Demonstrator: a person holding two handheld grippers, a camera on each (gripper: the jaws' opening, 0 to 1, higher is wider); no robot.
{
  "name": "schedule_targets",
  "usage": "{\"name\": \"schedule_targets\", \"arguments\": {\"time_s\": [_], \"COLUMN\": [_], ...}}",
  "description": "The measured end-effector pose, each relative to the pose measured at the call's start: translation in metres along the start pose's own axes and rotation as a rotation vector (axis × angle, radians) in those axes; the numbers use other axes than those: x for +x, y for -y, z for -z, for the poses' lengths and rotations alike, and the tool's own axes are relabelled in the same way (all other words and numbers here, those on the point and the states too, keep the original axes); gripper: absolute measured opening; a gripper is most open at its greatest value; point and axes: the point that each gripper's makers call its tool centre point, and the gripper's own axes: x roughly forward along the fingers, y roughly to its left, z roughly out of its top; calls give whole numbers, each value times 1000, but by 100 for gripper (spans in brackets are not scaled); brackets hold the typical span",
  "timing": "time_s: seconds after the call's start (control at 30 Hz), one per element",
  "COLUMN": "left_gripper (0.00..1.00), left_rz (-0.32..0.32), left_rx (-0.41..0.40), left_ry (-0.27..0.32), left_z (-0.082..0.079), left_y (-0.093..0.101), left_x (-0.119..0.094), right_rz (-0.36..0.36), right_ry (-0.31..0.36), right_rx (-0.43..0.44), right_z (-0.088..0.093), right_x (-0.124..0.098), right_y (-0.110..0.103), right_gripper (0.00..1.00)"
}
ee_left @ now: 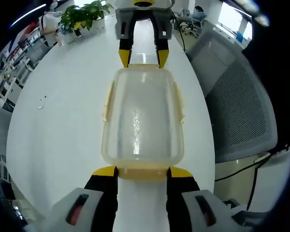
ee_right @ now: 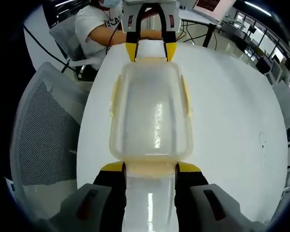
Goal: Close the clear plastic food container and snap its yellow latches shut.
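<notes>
clear container (ee_left: pixel 143 118) lies lid-on on white table (ee_left: pixel 63 121), long axis running straight between my 2 grippers. left gripper (ee_left: pixel 142 175) spread at near end latch (ee_left: pixel 143 171), jaws straddling it, gripping nothing; right gripper (ee_right: pixel 150 170) likewise at opposite end. side latches (ee_left: pixel 108 100) look unsnapped. mesh chair (ee_left: pixel 241 101) beside table, potted plant (ee_left: pixel 82 17) far off; nothing blocks.

Premises are an open-plan office. A long white table (ee_left: pixel 63 125) has grey mesh-backed chairs (ee_left: pixel 237 106) alongside and a potted plant (ee_left: pixel 82 17) at one end. A seated person (ee_right: pixel 99 26) works at a neighbouring desk, with further desks (ee_right: pixel 246 29) beyond.
</notes>
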Motion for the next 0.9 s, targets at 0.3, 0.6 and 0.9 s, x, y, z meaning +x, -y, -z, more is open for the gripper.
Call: {"name": "schedule_targets", "arguments": {"time_s": [0.3, 0.6, 0.9], "left_gripper": [34, 34, 34], "left_rz": [-1, -1, 9], "left_rx": [-12, -17, -15], "left_ry": [-4, -18, -7], "left_z": [-24, -42, -72], "left_y": [5, 7, 7], "left_x": [9, 19, 34], "right_rz": [-13, -17, -18], "right_ry": [2, 9, 4], "right_rx": [-10, -8, 4], "right_z": [24, 44, 76], "right_x": [-11, -20, -30], "right_y": [-2, -5, -5], "right_gripper": [35, 35, 35]}}
